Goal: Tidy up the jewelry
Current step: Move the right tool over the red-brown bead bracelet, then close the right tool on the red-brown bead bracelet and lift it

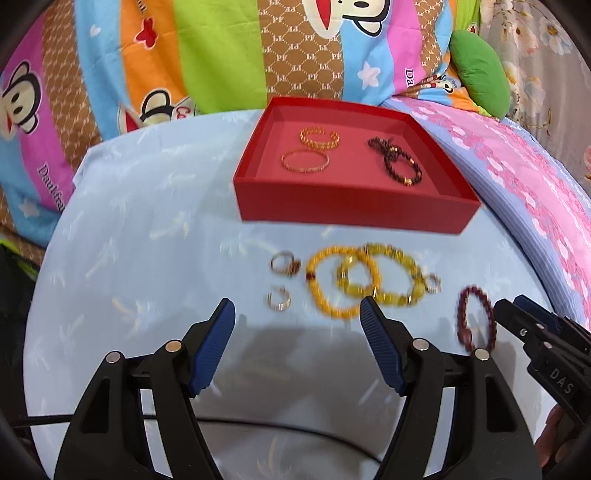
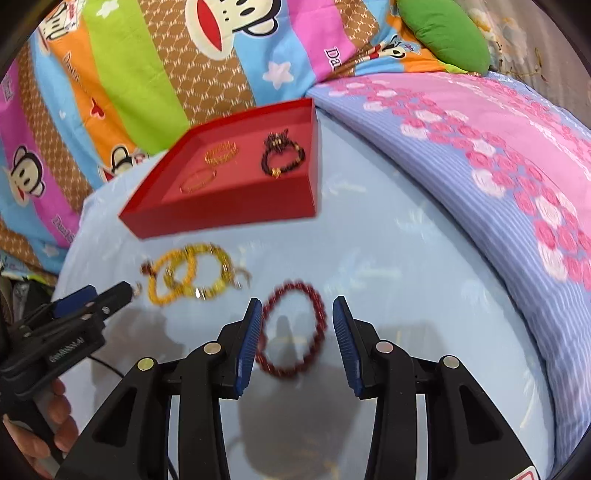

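Observation:
A red box sits at the back of the light blue cloth. It holds two gold bangles and a dark beaded bracelet. In front of it lie two overlapping yellow bead bracelets, three small rings and a dark red bead bracelet. My left gripper is open just short of the yellow bracelets, its right fingertip at their near edge. My right gripper is open with the dark red bracelet lying on the cloth between its blue pads. Each gripper shows at the edge of the other's view.
A bright cartoon-print quilt rises behind the box. A pink-flowered blue cover bulges along the right, with a green cushion at the back. A black cable crosses the near cloth. A hand holds the left gripper's handle.

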A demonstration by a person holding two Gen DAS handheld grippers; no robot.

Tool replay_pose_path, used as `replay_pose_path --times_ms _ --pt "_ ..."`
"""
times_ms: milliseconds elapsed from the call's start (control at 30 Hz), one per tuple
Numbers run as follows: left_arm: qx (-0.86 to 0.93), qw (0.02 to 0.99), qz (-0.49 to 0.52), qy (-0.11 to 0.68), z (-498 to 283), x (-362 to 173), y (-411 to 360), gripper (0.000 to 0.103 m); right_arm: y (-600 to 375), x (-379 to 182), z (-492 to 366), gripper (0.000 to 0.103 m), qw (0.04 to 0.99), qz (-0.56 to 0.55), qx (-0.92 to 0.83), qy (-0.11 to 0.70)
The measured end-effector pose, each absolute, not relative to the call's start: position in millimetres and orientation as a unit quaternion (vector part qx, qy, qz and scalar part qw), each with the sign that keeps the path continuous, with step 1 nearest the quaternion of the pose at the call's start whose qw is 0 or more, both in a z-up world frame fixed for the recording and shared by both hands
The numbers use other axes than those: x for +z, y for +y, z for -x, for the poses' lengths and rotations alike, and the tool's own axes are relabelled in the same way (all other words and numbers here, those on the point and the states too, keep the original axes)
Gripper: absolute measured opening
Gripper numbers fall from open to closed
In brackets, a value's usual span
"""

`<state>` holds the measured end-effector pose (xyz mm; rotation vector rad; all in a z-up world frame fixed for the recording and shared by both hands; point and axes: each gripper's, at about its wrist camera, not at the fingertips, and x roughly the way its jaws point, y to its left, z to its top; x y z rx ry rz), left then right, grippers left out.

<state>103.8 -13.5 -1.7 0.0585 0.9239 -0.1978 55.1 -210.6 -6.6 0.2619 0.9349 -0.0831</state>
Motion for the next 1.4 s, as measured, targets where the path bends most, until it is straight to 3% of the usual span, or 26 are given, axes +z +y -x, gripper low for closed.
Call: replay_pose_path --times_ms 100,400,833,1033,1200,1333,1400 --pt "-0.095 0.89 -0.029 0.445 -95.1 -4.8 -11.9 0.067 -205.9 -15.0 -45.3 0.051 0.882 -0.112 -0.047 0.454" --pt "-0.095 0.891 -0.029 0.444 -79.3 -9.1 -8.9 0.073 -195.2 -26.5 -45.5 0.06 0.878 -0.101 -0.05 0.465" --pt "-0.086 0.889 -0.028 0.449 -80.5 -13.7 -4.0 0.073 -179.3 -31.1 -57.5 0.059 0.878 -0.056 -0.068 0.471" --pt "-0.079 0.888 -0.026 0.452 -82.2 -16.7 0.8 0.073 -177.3 -31.9 -61.7 0.048 0.879 -0.049 -0.07 0.468" --pt "-0.073 0.887 -0.02 0.455 -85.4 -18.8 7.2 0.073 -177.0 -31.5 -63.2 0.025 0.882 -0.047 -0.066 0.464" --pt "-0.068 0.888 -0.02 0.455 -87.8 -18.4 9.6 0.073 -175.1 -31.2 -64.6 0.017 0.882 -0.043 -0.063 0.465" --pt "-0.066 0.888 -0.021 0.454 -88.4 -17.7 10.1 0.073 -173.8 -31.1 -65.2 0.008 0.882 -0.042 -0.06 0.465"
